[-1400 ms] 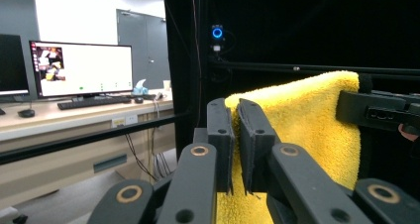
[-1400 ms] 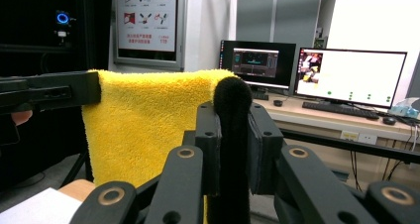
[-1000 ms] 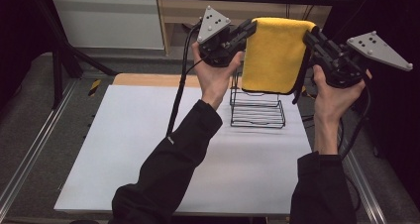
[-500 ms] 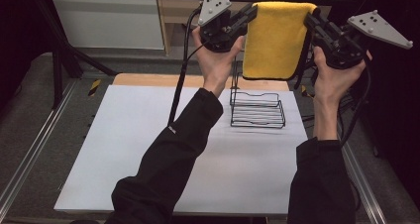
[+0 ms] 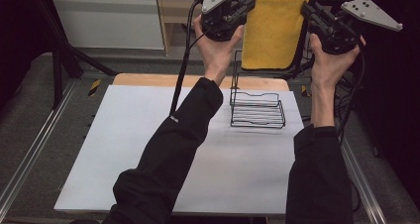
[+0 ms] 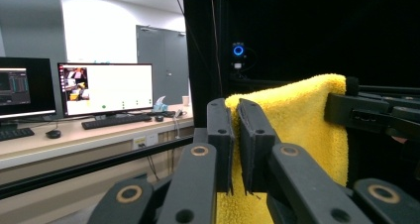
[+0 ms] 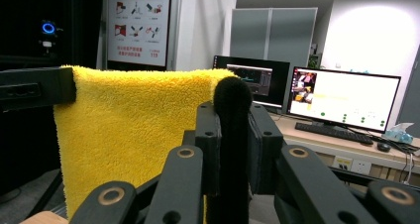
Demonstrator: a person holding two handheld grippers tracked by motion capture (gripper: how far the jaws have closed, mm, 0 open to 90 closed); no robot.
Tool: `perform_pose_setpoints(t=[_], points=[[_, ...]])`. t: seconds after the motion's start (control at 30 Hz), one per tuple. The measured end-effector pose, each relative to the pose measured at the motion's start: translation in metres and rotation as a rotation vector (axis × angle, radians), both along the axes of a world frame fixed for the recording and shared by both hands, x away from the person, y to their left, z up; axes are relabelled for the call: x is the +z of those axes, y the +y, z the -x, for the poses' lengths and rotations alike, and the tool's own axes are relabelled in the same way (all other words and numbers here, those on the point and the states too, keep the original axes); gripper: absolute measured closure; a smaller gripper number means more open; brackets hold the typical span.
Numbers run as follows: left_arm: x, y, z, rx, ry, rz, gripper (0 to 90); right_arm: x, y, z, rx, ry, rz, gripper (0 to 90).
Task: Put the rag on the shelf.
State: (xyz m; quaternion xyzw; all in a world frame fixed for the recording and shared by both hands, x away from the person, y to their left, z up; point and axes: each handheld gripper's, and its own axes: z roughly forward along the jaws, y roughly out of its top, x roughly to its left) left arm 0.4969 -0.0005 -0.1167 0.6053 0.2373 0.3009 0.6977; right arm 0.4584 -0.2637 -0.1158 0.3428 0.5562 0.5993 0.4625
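A yellow towel hangs spread between my two grippers, high above the table. My left gripper is shut on its upper left corner and my right gripper on its upper right corner. In the left gripper view the jaws pinch the yellow towel edge, and the other gripper holds the far corner. In the right gripper view the jaws clamp a dark, shadowed fold at the edge of the towel. The towel's lower edge hangs clear above a black wire rack.
The wire rack stands at the back right of the white table top. A wooden strip runs along the far edge. Metal rails flank the table. Monitors on a desk stand beyond the frame.
Both hands have risen and carried the stretched towel up and away, so it hangs higher above the wire rack than a second ago.
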Motion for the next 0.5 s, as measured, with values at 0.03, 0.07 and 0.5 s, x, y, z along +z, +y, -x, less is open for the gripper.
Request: perform_pose_setpoints(t=[0.03, 0.07, 0.5], points=[[-0.001, 0.000, -0.002, 0.003, 0.001, -0.003, 84.5, -0.001, 0.000, -0.002, -0.001, 0.002, 0.004, 78.6], [-0.002, 0.000, -0.004, 0.001, 0.004, -0.002, 84.5, -0.002, 0.000, -0.004, -0.002, 0.002, 0.007, 78.6], [-0.026, -0.006, -0.019, 0.001, 0.006, -0.060, 84.5, -0.025, -0.006, -0.026, -0.007, 0.029, 0.037, 78.6]])
